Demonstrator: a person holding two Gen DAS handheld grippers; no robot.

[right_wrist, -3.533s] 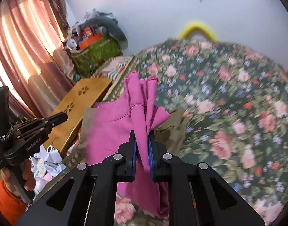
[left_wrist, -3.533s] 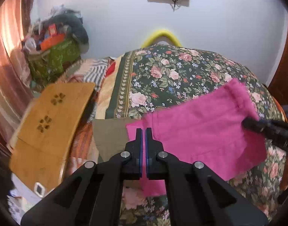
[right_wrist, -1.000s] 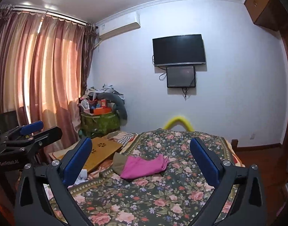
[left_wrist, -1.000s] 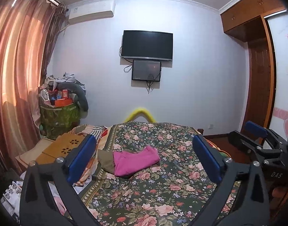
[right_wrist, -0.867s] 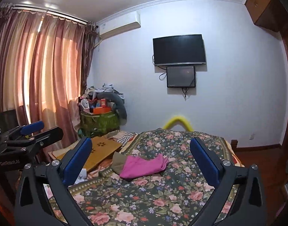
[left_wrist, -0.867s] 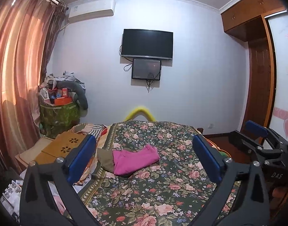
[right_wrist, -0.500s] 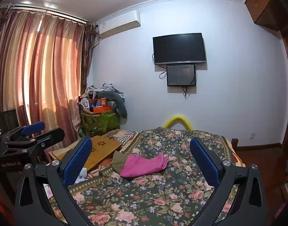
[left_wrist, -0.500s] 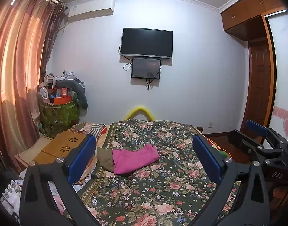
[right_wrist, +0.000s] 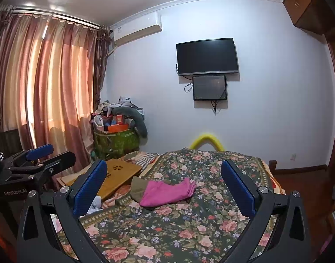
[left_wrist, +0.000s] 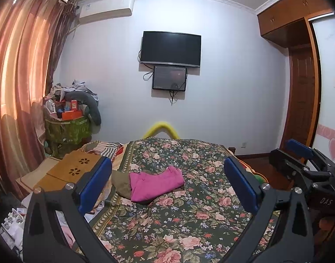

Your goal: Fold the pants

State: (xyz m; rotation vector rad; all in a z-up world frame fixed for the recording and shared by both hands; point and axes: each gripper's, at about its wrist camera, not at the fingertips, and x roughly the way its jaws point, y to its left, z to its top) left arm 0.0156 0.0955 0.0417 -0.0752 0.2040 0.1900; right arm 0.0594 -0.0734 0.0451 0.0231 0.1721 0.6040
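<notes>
On the bed (left_wrist: 189,219), toward its far left part, the pants (left_wrist: 155,185) lay folded into a flat pink bundle, partly over an olive cloth (left_wrist: 121,183). Both grippers were held well back from it, above the near end of the floral cover. The left gripper (left_wrist: 167,188) stood wide, its blue pads (left_wrist: 95,184) far apart and holding nothing. The right gripper (right_wrist: 163,188) stood equally wide and held nothing. A wooden tray (right_wrist: 117,176) lay left of the bed, and a TV (left_wrist: 170,49) hung on the far wall.
</notes>
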